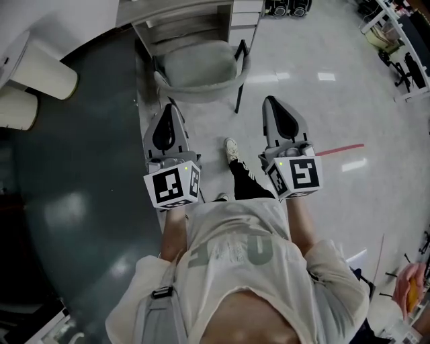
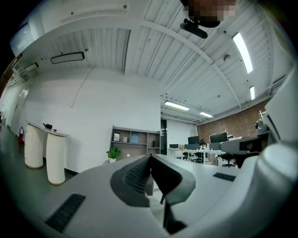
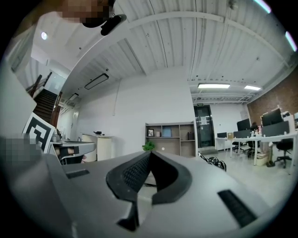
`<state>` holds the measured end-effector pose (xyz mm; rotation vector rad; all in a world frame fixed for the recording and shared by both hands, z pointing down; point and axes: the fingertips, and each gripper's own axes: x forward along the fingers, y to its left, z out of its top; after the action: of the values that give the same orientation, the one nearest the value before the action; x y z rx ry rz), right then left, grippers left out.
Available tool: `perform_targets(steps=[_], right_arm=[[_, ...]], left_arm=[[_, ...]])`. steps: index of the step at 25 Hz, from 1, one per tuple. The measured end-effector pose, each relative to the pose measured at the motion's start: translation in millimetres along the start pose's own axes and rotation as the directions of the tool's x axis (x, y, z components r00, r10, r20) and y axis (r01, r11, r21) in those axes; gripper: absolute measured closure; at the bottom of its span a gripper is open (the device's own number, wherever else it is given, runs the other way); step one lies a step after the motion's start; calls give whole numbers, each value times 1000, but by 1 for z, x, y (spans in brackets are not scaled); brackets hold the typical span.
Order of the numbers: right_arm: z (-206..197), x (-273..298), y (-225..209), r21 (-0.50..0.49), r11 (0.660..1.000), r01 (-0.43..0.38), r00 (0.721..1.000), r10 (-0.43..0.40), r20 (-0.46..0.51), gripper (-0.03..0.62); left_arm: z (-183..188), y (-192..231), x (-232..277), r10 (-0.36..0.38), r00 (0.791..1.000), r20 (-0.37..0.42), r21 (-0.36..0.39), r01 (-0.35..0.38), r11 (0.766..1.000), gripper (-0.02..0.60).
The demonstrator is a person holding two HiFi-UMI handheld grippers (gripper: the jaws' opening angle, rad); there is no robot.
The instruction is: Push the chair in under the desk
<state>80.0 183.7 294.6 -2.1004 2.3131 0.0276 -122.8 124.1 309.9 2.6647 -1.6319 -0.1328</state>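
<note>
A grey armchair (image 1: pixel 200 66) with a dark frame stands at the top of the head view, its seat partly under the pale desk (image 1: pixel 176 15). Its curved back rim faces me. My left gripper (image 1: pixel 170 107) points toward the chair's left rear corner, just short of the rim, shut with nothing in it. My right gripper (image 1: pixel 269 101) is level with it, to the right of the chair's rear leg, shut and empty too. In the left gripper view the jaws (image 2: pixel 150 157) meet in front of the room; the right gripper view shows the same (image 3: pixel 150 152).
A drawer unit (image 1: pixel 246 19) stands right of the chair. Two white round pedestals (image 1: pixel 41 71) stand on the dark curved floor patch (image 1: pixel 80 201) at left. My foot (image 1: pixel 232 149) is between the grippers. A red tape line (image 1: pixel 340 148) crosses the glossy floor at right.
</note>
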Motion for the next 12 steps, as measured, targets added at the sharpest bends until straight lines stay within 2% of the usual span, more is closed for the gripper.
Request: perform_targets(steps=[5, 12], right_arm=[[-7, 68, -22, -89, 992, -87, 996, 86, -14, 580], [4, 177, -40, -19, 967, -256, 967, 256, 0, 580]], left_arm=[[0, 0, 56, 41, 999, 6, 40, -41, 998, 568], [19, 33, 136, 169, 985, 34, 53, -171, 984, 569]])
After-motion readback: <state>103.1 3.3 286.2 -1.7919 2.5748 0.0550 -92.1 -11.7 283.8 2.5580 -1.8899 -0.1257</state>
